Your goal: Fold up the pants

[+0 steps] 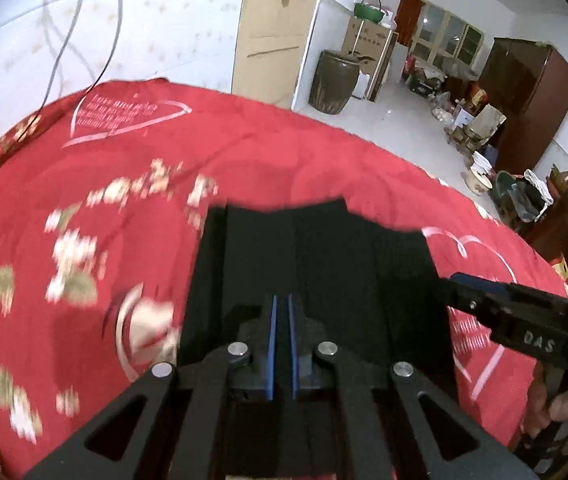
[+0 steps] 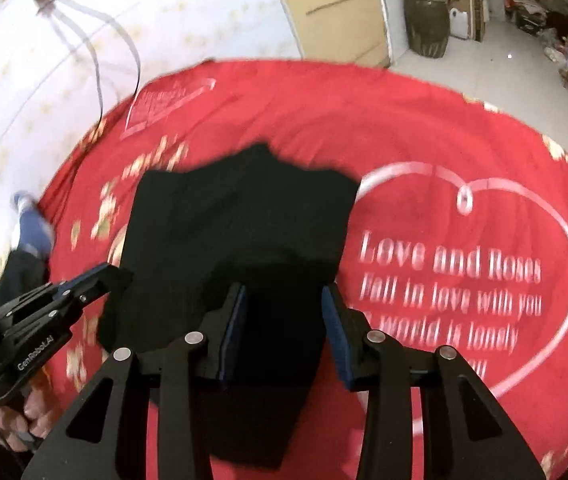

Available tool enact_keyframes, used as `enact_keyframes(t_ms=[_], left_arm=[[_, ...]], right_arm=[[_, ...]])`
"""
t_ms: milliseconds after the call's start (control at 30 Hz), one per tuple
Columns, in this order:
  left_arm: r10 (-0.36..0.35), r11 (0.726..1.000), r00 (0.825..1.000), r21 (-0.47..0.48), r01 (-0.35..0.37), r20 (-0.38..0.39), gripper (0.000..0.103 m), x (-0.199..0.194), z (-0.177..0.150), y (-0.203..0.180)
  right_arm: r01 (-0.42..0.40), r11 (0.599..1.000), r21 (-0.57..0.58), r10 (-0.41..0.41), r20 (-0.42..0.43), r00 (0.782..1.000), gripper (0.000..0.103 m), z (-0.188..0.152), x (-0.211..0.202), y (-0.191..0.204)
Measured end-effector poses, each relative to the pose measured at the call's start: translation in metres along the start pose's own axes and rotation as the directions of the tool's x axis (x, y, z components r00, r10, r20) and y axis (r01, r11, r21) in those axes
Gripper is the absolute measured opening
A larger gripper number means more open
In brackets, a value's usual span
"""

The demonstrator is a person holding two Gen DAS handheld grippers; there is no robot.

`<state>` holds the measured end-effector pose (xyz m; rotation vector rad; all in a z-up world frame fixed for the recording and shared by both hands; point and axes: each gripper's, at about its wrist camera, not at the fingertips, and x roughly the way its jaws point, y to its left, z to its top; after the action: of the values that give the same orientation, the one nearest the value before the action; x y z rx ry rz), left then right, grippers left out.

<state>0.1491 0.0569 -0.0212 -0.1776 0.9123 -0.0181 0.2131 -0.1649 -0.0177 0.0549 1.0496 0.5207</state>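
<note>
Black pants (image 1: pixel 324 256) lie folded on a red bedspread (image 1: pixel 124 184); they also show in the right wrist view (image 2: pixel 240 220). My left gripper (image 1: pixel 282 312) has its blue pads nearly together over the pants' near edge; whether cloth is pinched between them is not clear. It shows from the side in the right wrist view (image 2: pixel 112 272) at the pants' left edge. My right gripper (image 2: pixel 284 300) is open, its fingers straddling the near part of the pants. In the left wrist view the right gripper (image 1: pixel 460 280) sits at the pants' right edge.
The red bedspread (image 2: pixel 444 128) bears a white heart with "Love and Roses" lettering (image 2: pixel 448 260). Cables (image 1: pixel 84 40) hang against the white wall behind. Beyond the bed are a brown jar (image 1: pixel 332 82), boxes, a dark wardrobe (image 1: pixel 532 96) and floor clutter.
</note>
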Motion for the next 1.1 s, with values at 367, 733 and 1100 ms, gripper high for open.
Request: enact_keyframes(t_ms=[367, 733, 1100], left_arm=[[0.048, 0.999, 0.999, 0.007, -0.048, -0.026, 0.008, 0.042, 0.018, 0.008], [0.015, 0.999, 1.0, 0.043, -0.015, -0.018, 0.014, -0.043, -0.044, -0.016], [0.036, 0.998, 0.993, 0.062, -0.029, -0.114, 0.016, -0.027, -0.078, -0.025]], right_arm=[[0.009, 1.0, -0.019, -0.01, -0.016, 1.0, 0.04, 0.023, 0.042, -0.012], [-0.024, 1.0, -0.014, 0.024, -0.04, 0.999, 0.04, -0.025, -0.025, 0.024], [0.025, 1.0, 0.009, -0.022, -0.216, 0.976, 0.04, -0.082, -0.013, 0.038]])
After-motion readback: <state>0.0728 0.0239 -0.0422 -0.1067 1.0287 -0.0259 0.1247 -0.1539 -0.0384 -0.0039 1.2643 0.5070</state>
